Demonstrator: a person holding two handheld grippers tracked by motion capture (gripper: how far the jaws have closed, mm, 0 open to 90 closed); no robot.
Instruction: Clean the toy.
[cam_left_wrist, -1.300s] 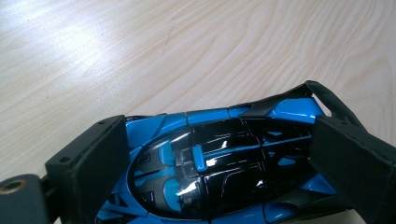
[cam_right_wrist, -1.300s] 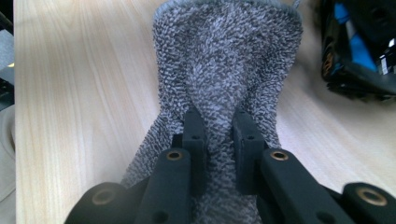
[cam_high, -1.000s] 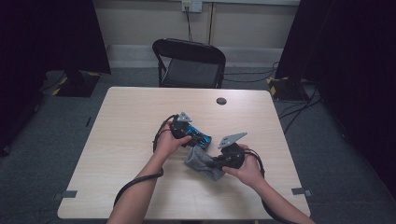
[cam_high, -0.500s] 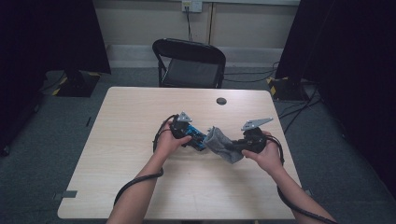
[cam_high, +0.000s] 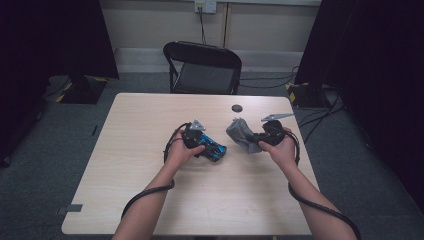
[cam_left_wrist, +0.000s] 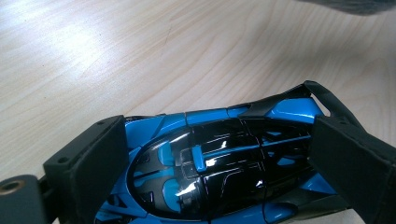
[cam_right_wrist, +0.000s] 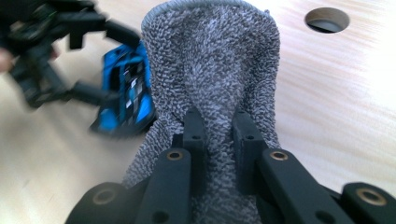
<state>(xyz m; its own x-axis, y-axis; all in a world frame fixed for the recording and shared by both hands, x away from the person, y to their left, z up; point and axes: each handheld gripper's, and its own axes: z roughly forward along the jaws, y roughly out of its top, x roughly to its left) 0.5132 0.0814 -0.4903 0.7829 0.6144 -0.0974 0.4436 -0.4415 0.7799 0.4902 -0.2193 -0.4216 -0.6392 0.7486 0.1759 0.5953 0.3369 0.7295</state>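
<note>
Your left gripper (cam_high: 212, 148) clamps the blue toy car (cam_left_wrist: 219, 163) near table centre, while your right gripper (cam_high: 252, 141) pinches the grey cloth (cam_right_wrist: 210, 79) at its 3 o'clock. A dark round hole (cam_high: 237, 108) sits at 12 o'clock of the cloth, with the black chair (cam_high: 202, 67) beyond the table (cam_high: 150, 115).

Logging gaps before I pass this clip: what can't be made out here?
- Toy car, left gripper view: its lower part is cut off by the bottom edge; black jaws cover both ends.
- Grey cloth, right gripper view: its lower part is hidden behind the jaws.
- Left hand-held gripper, right gripper view: blurred.
- Dark round spot on the table, high view: too small to identify.
</note>
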